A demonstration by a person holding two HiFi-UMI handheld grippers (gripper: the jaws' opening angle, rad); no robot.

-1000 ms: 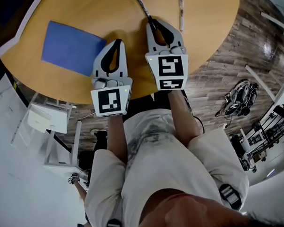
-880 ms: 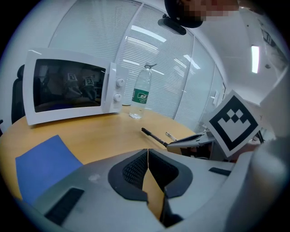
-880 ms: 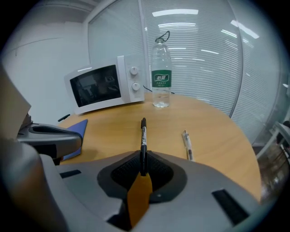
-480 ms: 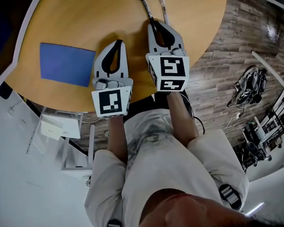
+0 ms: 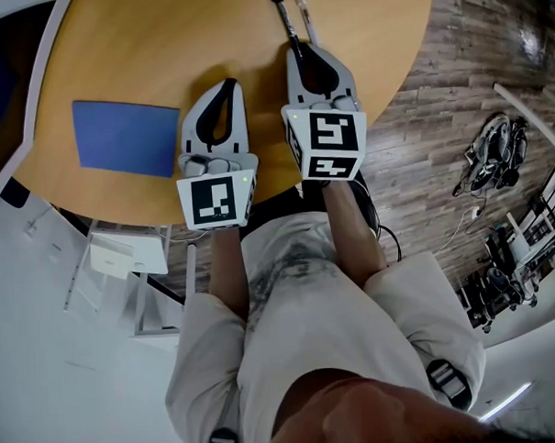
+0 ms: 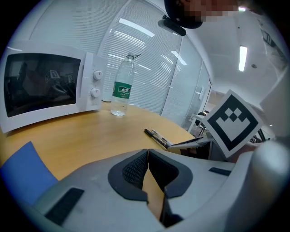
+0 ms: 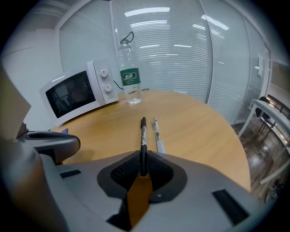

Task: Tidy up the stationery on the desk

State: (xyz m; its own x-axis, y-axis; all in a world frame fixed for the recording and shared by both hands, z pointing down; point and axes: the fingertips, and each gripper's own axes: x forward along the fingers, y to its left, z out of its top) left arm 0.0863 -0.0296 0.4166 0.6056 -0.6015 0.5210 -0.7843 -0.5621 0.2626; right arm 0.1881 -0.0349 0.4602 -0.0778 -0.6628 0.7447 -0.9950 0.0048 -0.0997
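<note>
Black pen (image 7: 143, 131) is clamped by one end in the right tongs (image 7: 143, 159), reaching out over the worktop (image 7: 195, 122) just beside a clear pen (image 7: 157, 132). The left tongs (image 6: 147, 156) are pressed together, empty. Best to hold the grip firm and the pen level, laying it parallel to its neighbour.
</note>
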